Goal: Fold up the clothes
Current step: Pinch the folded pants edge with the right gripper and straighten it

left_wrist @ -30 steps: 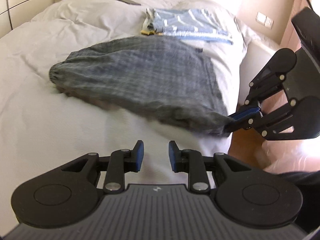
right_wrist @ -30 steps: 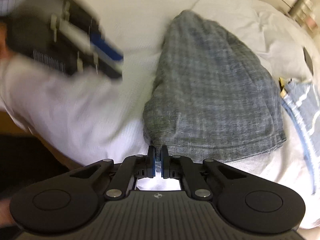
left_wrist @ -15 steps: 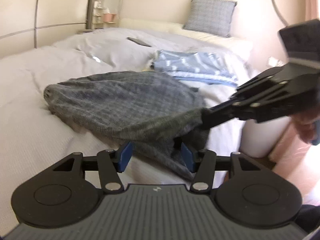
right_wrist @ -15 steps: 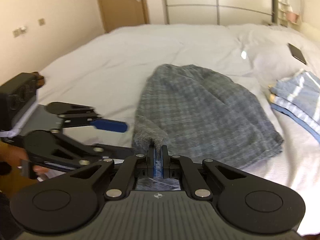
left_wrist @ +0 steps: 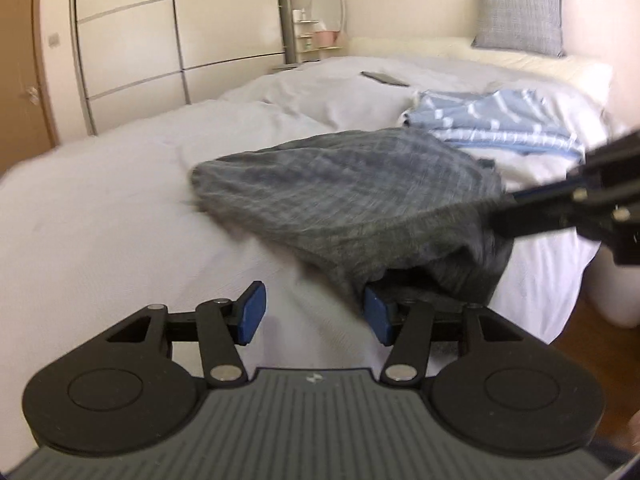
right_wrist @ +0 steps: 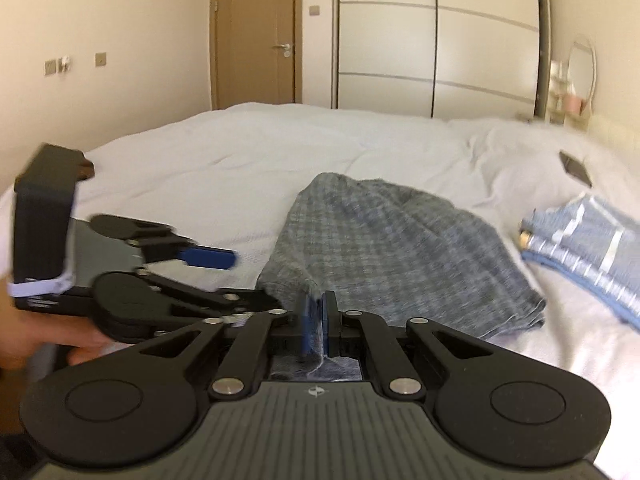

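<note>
Partly folded, it seems: grey checked garment point(left_wrist: 352, 196) spread on the bed point(left_wrist: 120, 184), its near corner lifted, the far part resting on the sheet. Hard to say from one view how many folds are made or left. Left of the garment, left tongs point(left_wrist: 314, 312) wide apart, blue pads on either side of the hanging near edge, gripping nothing. At the garment's near corner, right tongs point(right_wrist: 318, 316) together, clamped on a pinch of the grey cloth and raised a little above the bed, pointing across it. Right of the garment, blue striped clothes point(left_wrist: 492, 120) lying folded, just beside it. Probably a fold of the grey piece in hand.
</note>
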The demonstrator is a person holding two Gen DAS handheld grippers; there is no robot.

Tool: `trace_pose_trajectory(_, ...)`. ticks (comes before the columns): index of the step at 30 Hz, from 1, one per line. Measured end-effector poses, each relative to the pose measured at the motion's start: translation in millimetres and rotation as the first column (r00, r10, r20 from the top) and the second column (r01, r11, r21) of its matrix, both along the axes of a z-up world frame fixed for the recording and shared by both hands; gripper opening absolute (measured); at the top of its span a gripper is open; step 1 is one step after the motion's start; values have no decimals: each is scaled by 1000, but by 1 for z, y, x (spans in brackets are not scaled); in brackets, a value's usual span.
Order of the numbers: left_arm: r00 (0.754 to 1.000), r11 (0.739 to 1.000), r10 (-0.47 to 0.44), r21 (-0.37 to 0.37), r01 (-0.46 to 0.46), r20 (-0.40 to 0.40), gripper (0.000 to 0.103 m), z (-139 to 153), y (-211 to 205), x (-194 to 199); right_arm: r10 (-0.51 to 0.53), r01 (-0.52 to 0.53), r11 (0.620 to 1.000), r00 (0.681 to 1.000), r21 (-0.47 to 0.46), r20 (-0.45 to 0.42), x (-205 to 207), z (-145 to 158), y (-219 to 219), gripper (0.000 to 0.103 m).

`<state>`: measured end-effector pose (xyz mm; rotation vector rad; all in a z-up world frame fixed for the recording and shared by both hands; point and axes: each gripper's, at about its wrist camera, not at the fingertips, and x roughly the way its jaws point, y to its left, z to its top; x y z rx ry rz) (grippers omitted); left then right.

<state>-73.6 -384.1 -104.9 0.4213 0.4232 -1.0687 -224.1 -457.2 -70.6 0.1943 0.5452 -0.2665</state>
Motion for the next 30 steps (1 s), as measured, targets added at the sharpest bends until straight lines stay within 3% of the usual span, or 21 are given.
trace_pose_trajectory(3,1000,999,26,25,-26,5,45,1,14,-3,10,-10,1000,1000,21,5,-4,-6,2,16)
trace_pose_trajectory(11,998,999,-42,-1,42,55,49,15,17,-12,43,-44,996,999,83,12,-12,-23,8,17)
trace_pose_trajectory(13,997,998,-56,-10,56,49,50,19,17,-9,34,-33,998,999,59,-10,-2,-30,15,19)
trace_pose_trajectory(14,996,997,-75,-1,75,55,54,19,16,-9,24,-23,999,1000,41,-20,3,-34,19,22)
trace_pose_trajectory(17,983,988,-154,37,151,101,56,18,7,-10,-32,27,996,998,-83,-53,16,-42,29,59)
trace_pose_trajectory(19,976,982,-190,36,187,103,56,19,1,-7,-57,47,984,997,-170,-52,20,-43,34,61)
trace_pose_trajectory(22,969,977,-213,18,213,121,57,23,-5,-3,-67,60,975,997,-215,-25,23,-42,32,61)
trace_pose_trajectory(25,966,975,-219,9,220,134,59,27,-10,0,-50,38,963,998,-268,-37,30,-42,21,57)
trace_pose_trajectory(27,967,976,-215,10,216,139,60,27,-10,0,-29,10,960,997,-279,-67,35,-42,11,14)
trace_pose_trajectory(28,967,977,-214,13,214,139,62,26,-8,-1,-26,2,954,997,-299,-75,36,-41,7,1)
trace_pose_trajectory(30,969,976,-217,22,216,122,66,22,-9,-6,-33,5,937,997,-348,-74,32,-35,3,0)
